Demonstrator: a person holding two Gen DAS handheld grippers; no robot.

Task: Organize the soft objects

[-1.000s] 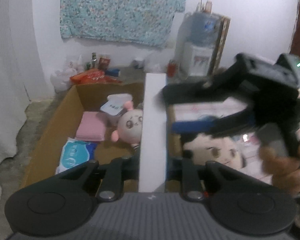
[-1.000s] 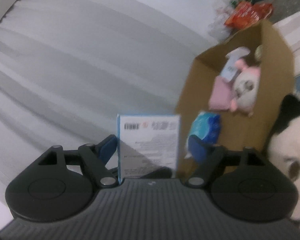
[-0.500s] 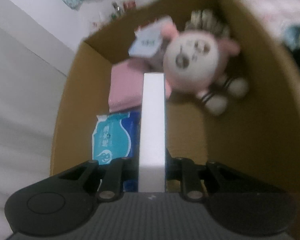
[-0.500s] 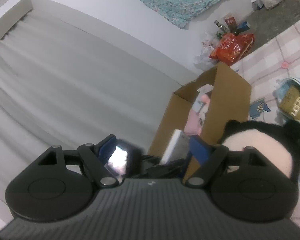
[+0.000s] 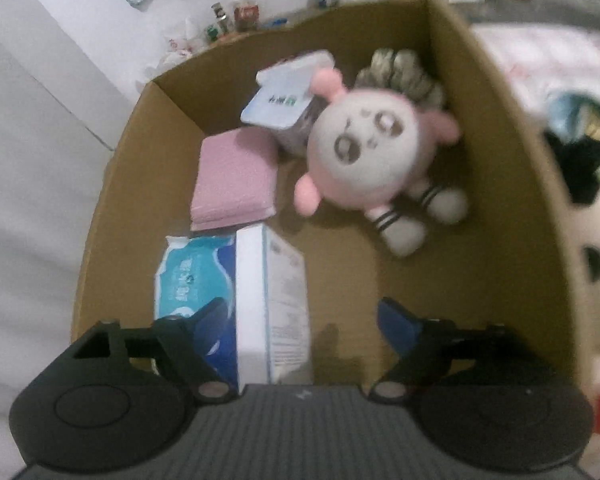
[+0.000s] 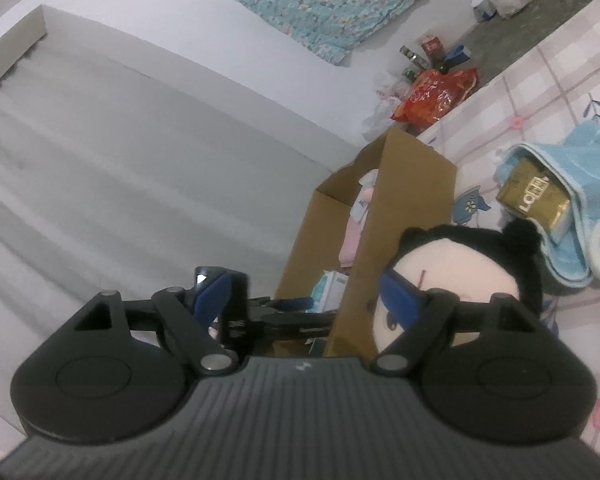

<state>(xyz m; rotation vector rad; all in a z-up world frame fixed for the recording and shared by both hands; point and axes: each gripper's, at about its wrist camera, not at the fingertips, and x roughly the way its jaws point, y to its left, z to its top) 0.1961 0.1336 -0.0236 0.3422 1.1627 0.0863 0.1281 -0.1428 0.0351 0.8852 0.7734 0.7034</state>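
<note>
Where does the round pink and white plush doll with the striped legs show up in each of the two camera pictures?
Left wrist view: the pink and white plush doll lies right of centre, inside the brown cardboard box.
Right wrist view: only a pink sliver shows over the box rim, above centre.
Shared landmark: the cardboard box, with the big black-haired plush head just outside it.

The supporting surface is a bed covered by a pale sheet with a pink check pattern (image 6: 548, 92). An open brown cardboard box (image 6: 412, 184) stands on it. Beside the box lies a black-haired plush doll head (image 6: 460, 264). Further off lies a crumpled light-blue towel (image 6: 580, 200) wrapped around a gold carton (image 6: 534, 196).
</note>
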